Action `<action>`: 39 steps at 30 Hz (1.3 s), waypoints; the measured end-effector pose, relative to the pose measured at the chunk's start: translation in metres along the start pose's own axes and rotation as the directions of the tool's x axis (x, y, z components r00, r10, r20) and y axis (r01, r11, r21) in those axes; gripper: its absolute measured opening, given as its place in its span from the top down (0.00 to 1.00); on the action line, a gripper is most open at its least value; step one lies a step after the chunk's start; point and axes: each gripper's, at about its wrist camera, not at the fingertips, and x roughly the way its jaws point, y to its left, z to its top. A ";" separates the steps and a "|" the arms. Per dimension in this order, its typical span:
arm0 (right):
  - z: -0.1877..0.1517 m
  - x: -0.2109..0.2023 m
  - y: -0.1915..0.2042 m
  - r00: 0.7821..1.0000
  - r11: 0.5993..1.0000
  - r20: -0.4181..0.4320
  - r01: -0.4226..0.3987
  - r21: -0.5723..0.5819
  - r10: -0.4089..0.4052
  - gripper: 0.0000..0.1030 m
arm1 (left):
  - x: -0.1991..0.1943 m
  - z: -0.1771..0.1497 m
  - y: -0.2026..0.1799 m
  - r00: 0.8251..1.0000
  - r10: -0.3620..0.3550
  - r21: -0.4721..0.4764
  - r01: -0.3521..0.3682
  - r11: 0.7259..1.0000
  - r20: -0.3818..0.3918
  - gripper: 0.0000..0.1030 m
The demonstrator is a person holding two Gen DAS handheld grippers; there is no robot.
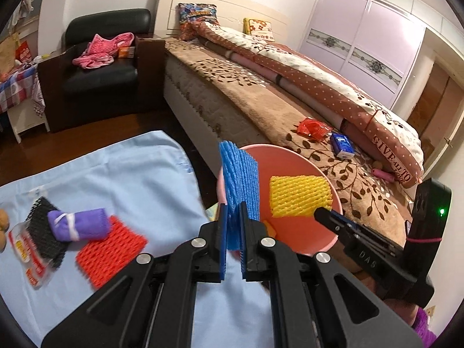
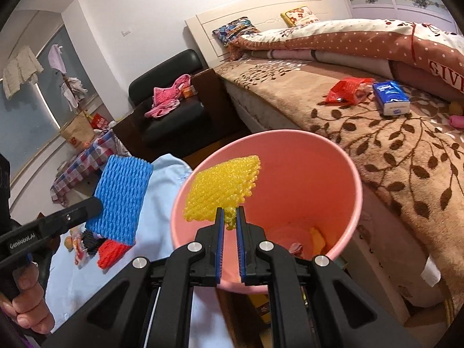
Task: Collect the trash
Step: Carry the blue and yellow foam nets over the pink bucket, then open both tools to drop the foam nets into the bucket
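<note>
Plainly, both claws were clenched on trash. The left claw (image 1: 233, 226) pinched a blue foam net (image 1: 239, 174) by its lower edge, so the sheet stood upright just at the near-left rim of the pink bin (image 1: 324, 174). The right claw (image 2: 229, 220) gripped a yellow foam net (image 2: 223, 191) by one corner and held it over the bin's mouth.

The likeliest slip, I judged, was with the blue net: it hung at the rim and not clearly over the opening, so letting go there could drop it outside, onto the light blue cloth (image 1: 130, 174) covering the desk or down beside the bed (image 1: 261, 101). The yellow net, held only by a corner, might also cling to the pads or catch on the rim because it is so light.

Both nets looked like soft, ribbed mesh sleeves, flattened and springy. A red foam net (image 1: 111, 256), a black net (image 1: 47, 232) and a purple roll (image 1: 78, 224) lay on the cloth at left, not yet collected. Some scraps sat at the bin's bottom.
</note>
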 end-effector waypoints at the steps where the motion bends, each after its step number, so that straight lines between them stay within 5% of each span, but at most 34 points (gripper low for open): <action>1: 0.000 0.001 -0.003 1.000 1.000 -0.001 0.004 0.004 -0.004 0.93 | 0.003 0.002 -0.003 1.000 -0.002 0.004 0.002 1.000 -0.001 0.93; 28: -0.001 0.011 -0.030 0.998 0.997 -0.012 0.059 0.052 -0.059 0.87 | 0.049 0.014 -0.035 0.999 0.001 0.068 0.002 0.998 -0.049 0.93; 33: -0.001 0.008 -0.032 0.998 0.995 0.002 0.067 0.071 -0.067 0.62 | 0.043 0.011 -0.035 0.999 -0.001 0.069 0.003 0.998 -0.035 0.66; 39: -0.001 0.004 -0.031 0.998 0.995 0.002 0.061 0.080 -0.061 0.60 | 0.033 0.008 -0.029 1.000 0.002 0.056 0.000 0.998 -0.028 0.65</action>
